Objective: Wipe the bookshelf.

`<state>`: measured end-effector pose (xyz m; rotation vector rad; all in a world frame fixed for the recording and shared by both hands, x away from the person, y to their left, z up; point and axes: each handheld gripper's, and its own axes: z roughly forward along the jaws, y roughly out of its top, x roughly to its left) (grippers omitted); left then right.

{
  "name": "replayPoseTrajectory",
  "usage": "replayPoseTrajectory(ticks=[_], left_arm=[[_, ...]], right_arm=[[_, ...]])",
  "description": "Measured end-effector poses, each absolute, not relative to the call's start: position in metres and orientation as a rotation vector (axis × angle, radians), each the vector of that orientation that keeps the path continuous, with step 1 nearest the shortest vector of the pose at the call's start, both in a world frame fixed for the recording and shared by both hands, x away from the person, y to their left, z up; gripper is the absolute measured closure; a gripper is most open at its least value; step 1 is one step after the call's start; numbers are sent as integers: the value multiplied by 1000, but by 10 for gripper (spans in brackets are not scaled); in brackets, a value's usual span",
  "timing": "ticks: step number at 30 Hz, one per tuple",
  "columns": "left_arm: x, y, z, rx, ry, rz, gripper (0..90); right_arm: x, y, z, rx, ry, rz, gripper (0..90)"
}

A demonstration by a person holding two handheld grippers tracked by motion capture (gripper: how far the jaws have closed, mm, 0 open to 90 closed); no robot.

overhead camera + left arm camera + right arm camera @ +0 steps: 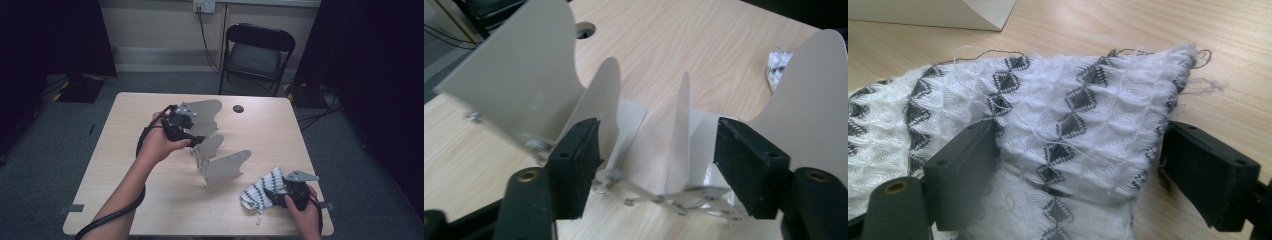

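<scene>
A grey rack of upright curved plates (pixel 226 166) stands in the middle of the wooden table (pixel 125 175). My left gripper (pixel 196 138) is at the rack's far left end, open. In the left gripper view its jaws straddle two inner plates (pixel 684 135) above the hinged base, clamping nothing. A white cloth with a black diamond pattern (pixel 259 192) lies crumpled near the front right corner. My right gripper (pixel 278 196) reaches into it from the right. The cloth (pixel 1073 115) bulges between its wide-open jaws and touches both pads.
A round cable hole (pixel 238 108) sits in the tabletop behind the rack. A black folding chair (pixel 257 50) stands beyond the far edge, with cables on the floor to its right. The cloth lies close to the table's front right edge.
</scene>
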<state>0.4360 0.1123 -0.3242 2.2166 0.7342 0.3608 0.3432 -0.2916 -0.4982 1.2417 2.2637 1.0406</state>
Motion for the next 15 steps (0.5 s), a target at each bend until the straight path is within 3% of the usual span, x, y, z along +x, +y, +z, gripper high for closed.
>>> replayPoseTrajectory(ticks=[7, 15], left_arm=[[426, 142, -339, 2178, 792, 383, 290], [413, 164, -384, 2179, 856, 365, 261]], right_arm=[[343, -293, -492, 1252, 2262, 1052, 144], [346, -294, -472, 1197, 2259, 1138, 143]])
